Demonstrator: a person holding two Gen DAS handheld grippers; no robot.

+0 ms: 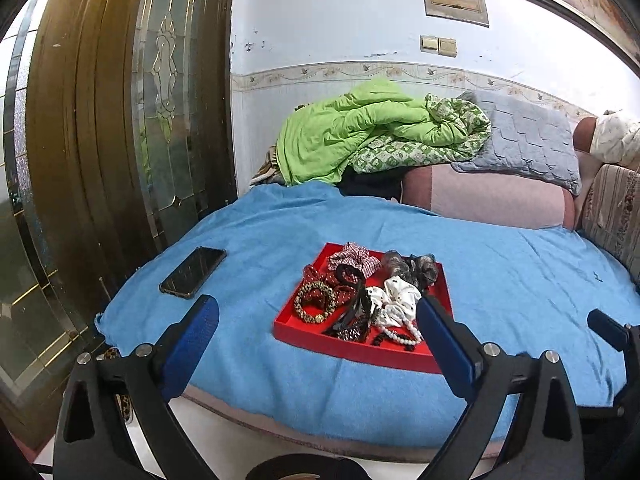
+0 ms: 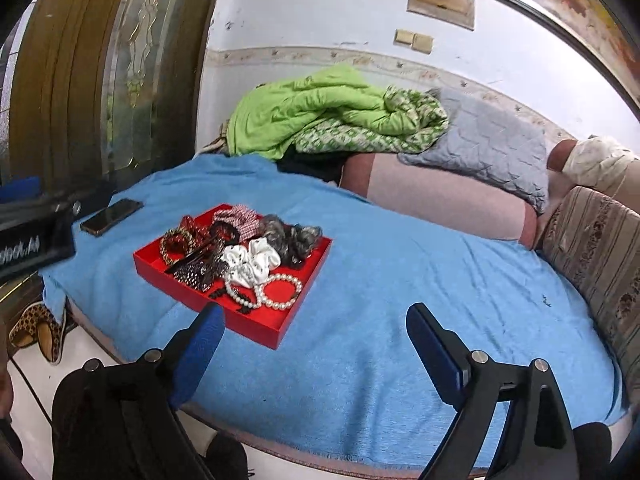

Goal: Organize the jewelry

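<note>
While a black smartphone [image 1: 193,273] lay at the left on the blue blanket [image 1: 500,280], my left gripper [image 1: 318,332] gaped empty before the red tray [image 1: 352,350] of scrunchies and pearl bracelets [image 2: 280,292]; my right gripper [image 2: 314,340] likewise spread, grasping nothing.

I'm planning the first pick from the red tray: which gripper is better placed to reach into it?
Probably left. The left gripper is open and faces the red tray head-on; the open right gripper faces bare blue cloth, tray off to its left.
</note>
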